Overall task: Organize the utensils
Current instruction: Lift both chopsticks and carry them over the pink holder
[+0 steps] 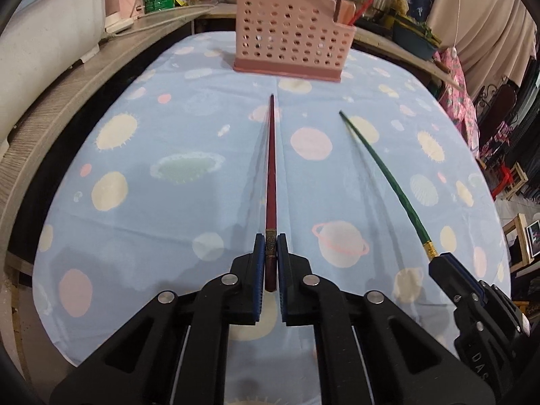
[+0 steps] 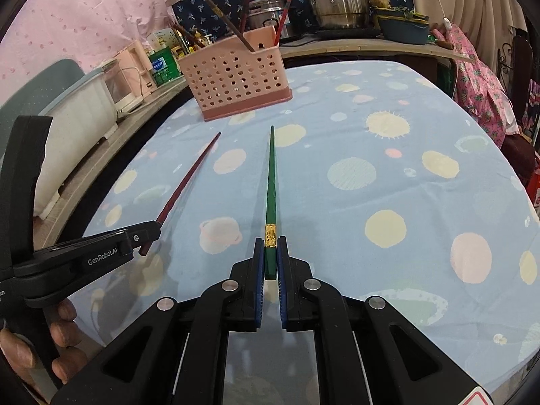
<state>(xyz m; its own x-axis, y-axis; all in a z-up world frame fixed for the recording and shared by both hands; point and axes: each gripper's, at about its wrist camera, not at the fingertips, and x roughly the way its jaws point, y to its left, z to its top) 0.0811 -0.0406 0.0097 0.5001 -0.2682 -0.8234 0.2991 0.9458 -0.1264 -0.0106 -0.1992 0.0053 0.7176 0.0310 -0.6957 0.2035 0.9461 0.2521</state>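
Table under blue planet-print cloth (image 1: pixel 175 182), spanning both views. Pink perforated utensil holder (image 1: pixel 290 38) upright at far edge of cloth, several chopsticks already standing inside. Left gripper (image 1: pixel 270 253) clamped on thick end of red chopstick (image 1: pixel 271 168), tip pointing toward holder, held above cloth. Right gripper (image 2: pixel 270 253) closed on thick end of green chopstick (image 2: pixel 270 182), gold band just ahead of pads, tip likewise toward holder. Both chopsticks short of holder, well apart from each other.

Blue planet-print tablecloth (image 1: pixel 168 202), grey wooden counter (image 1: pixel 67 101), pink dotted curtain (image 2: pixel 84 6), steel pots (image 2: pixel 337 3) behind.
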